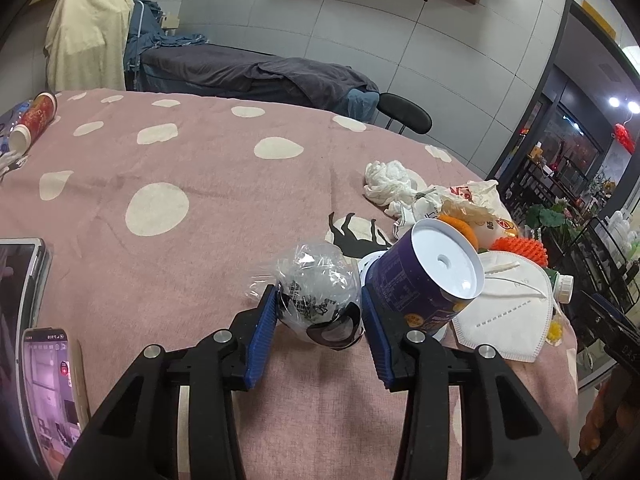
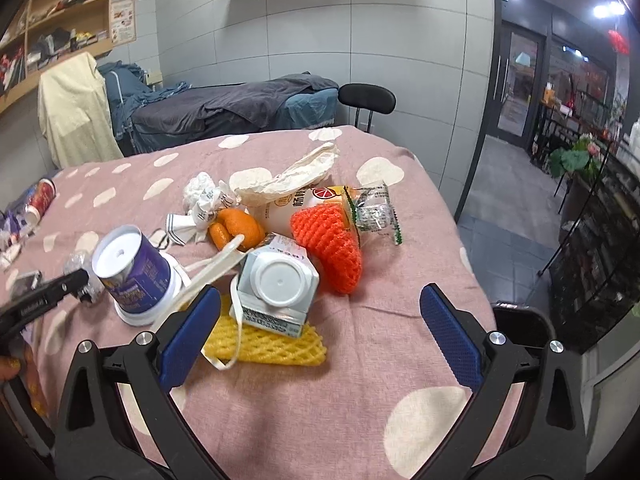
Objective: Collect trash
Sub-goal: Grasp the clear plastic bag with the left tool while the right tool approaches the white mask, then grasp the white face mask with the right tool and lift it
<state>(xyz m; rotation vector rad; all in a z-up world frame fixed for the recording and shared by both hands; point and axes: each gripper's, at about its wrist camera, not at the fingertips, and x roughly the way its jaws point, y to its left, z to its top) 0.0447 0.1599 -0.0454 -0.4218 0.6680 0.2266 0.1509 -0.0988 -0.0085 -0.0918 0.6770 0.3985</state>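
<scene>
A pile of trash lies on the pink dotted tablecloth [image 1: 180, 168]. My left gripper [image 1: 318, 304] has its blue pads on either side of a crumpled clear plastic wrapper [image 1: 316, 284] with black print. A purple upturned cup [image 1: 428, 280] leans against its right finger. A white face mask [image 1: 508, 308] lies to the right. My right gripper [image 2: 320, 316] is open and empty above the cloth. Ahead of it are a grey milk carton [image 2: 276, 284], yellow foam net [image 2: 268, 344], orange foam net [image 2: 332, 248], orange peel [image 2: 236, 228] and the purple cup [image 2: 136, 268].
Crumpled tissue [image 1: 388, 180] and a printed plastic bag [image 1: 472, 200] lie behind the pile. A red can [image 1: 36, 120] lies at the far left. A phone [image 1: 48, 392] and a tablet [image 1: 20, 280] sit at the left edge. A black chair [image 2: 366, 100] stands behind the table.
</scene>
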